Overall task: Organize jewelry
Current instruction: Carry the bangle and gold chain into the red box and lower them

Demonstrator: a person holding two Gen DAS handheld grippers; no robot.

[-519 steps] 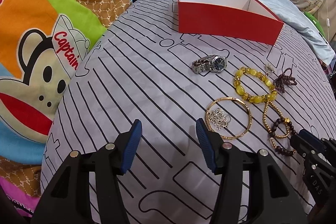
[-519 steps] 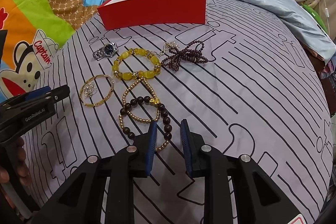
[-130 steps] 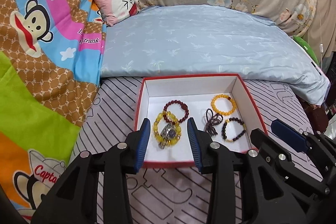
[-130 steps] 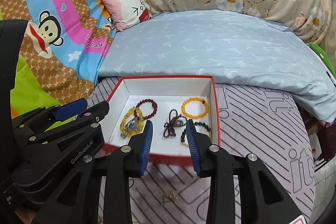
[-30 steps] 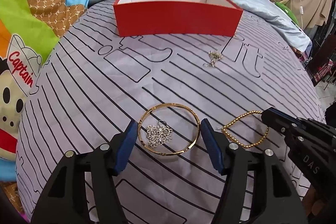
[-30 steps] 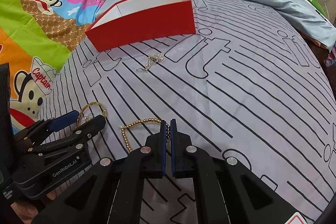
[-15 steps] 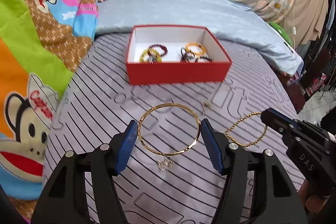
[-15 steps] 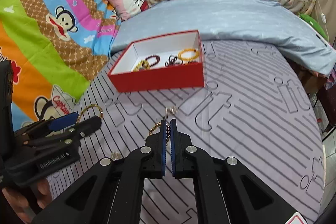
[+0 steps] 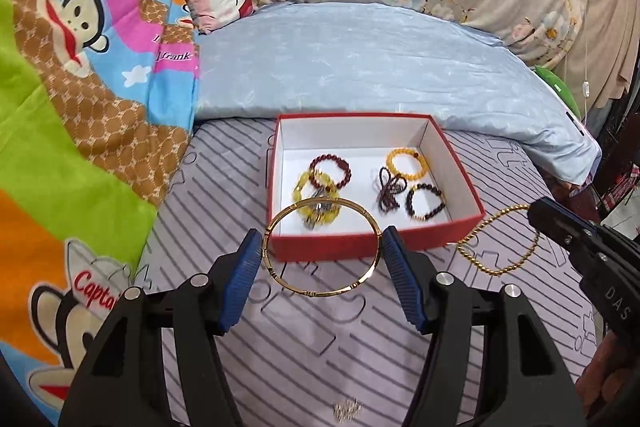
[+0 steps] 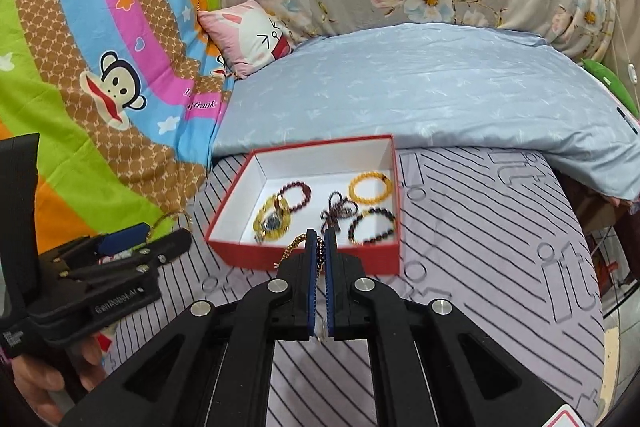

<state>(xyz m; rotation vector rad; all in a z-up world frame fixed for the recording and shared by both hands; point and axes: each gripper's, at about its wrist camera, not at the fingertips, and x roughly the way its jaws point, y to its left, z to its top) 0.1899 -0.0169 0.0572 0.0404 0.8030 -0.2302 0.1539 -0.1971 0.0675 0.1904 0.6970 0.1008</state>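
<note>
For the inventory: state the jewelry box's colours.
Red outside, white inside: the box, clearest in the left wrist view.

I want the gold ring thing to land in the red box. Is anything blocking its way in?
Nothing visible blocks it. The bangle is held in the left gripper, above the near wall of the open box. Bracelets already lie inside, but bare floor remains.
</note>
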